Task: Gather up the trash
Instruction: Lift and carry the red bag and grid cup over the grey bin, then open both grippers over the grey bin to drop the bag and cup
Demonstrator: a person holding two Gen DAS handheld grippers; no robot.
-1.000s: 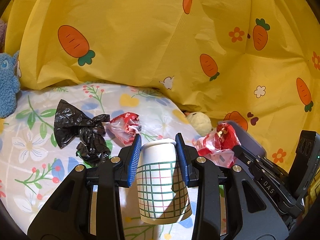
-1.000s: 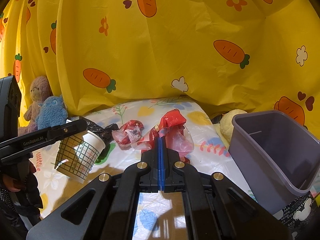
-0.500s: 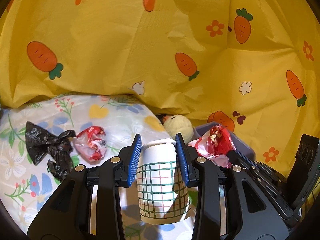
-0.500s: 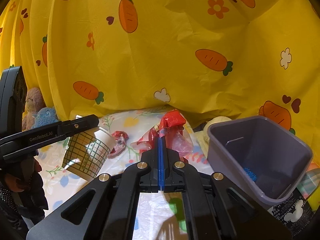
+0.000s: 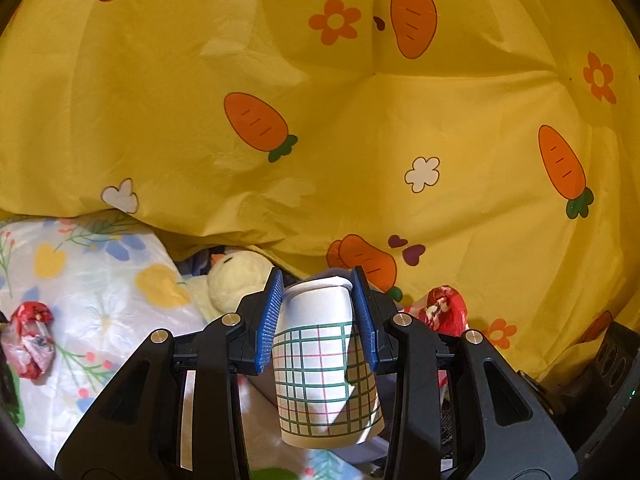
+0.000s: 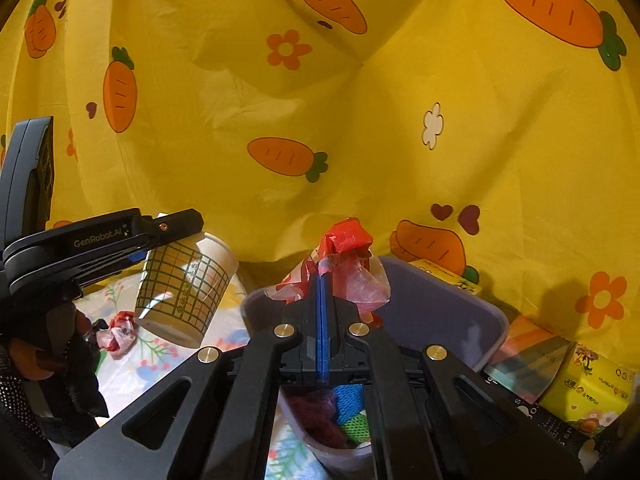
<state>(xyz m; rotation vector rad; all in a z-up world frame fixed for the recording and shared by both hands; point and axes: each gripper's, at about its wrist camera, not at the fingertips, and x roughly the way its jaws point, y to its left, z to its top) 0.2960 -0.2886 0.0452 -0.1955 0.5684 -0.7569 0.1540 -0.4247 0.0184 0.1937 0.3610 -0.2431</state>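
Right claw: we see it clamped shut on the red plastic bag, mid-frame, right over the grey bin.
Left claw: pinches the checked paper cup; from the right wrist view the cup hangs left of the bin's rim.
Nearer: we judge the right.

Backdrop: yellow fabric printed with orange carrots, orange and white flowers and small dark hearts, hanging in loose folds and creases across the whole rear of both views. Surface: white floral cloth, printed with blue, yellow and red blossoms and green sprigs. Light: warm, with bright patches and hard-edged shadows falling on both fabrics.
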